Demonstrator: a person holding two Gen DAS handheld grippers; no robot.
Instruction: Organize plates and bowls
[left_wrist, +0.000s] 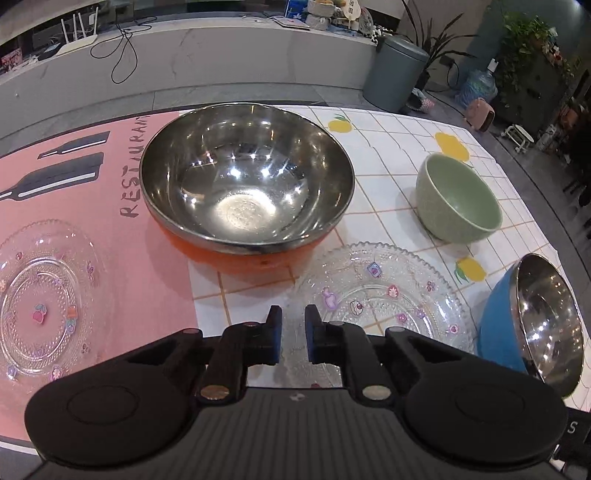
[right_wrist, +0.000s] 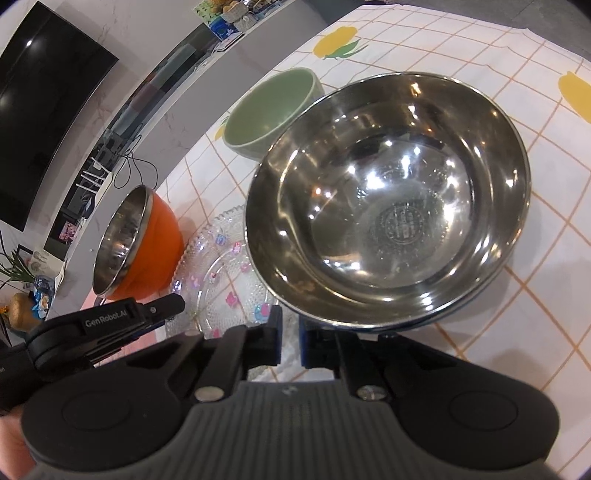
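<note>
My left gripper (left_wrist: 294, 332) is shut on the near rim of a clear glass plate (left_wrist: 384, 295) with small stickers. It lies in front of a large steel bowl with an orange outside (left_wrist: 243, 184). A second glass plate (left_wrist: 44, 302) rests on the pink mat at the left. Farther right are a green bowl (left_wrist: 458, 199) and a steel bowl with a blue outside (left_wrist: 532, 325). In the right wrist view my right gripper (right_wrist: 291, 339) is shut on the near rim of that blue bowl (right_wrist: 388, 199). The glass plate (right_wrist: 229, 273) lies beside it, with the left gripper (right_wrist: 175, 302) at its edge.
A pink restaurant placemat (left_wrist: 110, 221) covers the table's left part and a checked cloth with yellow fruit prints (left_wrist: 388, 147) covers the right part. The table's far edge lies just beyond the orange bowl. A grey bin (left_wrist: 395, 70) and plants stand on the floor beyond.
</note>
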